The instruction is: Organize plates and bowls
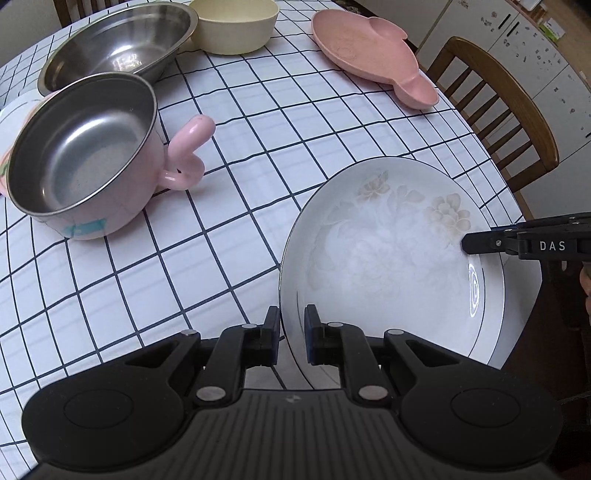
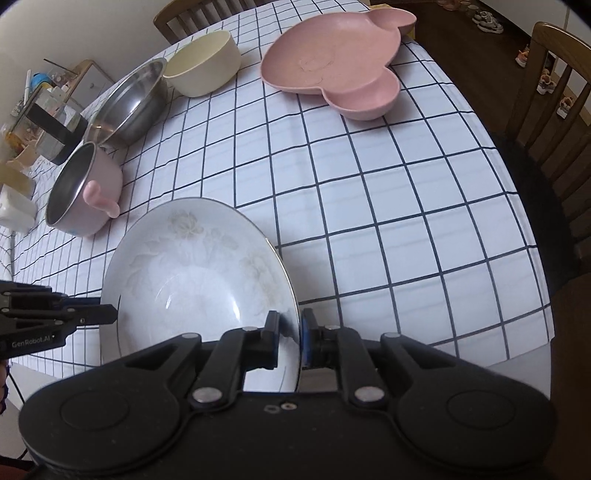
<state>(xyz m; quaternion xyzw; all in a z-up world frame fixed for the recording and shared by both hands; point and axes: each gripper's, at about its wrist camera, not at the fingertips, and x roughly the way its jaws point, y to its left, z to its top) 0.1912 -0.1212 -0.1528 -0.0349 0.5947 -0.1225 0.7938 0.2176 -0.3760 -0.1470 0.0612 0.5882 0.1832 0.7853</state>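
Presently the floral plate (image 1: pixel 388 258) sits low and right of centre in the left wrist view, tilted over the checked tablecloth (image 1: pixel 240 155). The left gripper (image 1: pixel 291 332) is clamped on its near rim; the right gripper (image 2: pixel 290 332) is clamped on the opposite rim. At upper left stand a pink pot (image 1: pixel 85 158), steel bowl (image 1: pixel 122 44) and cream bowl (image 1: pixel 232 26); a pink tray (image 1: pixel 369 55) lies at upper right.
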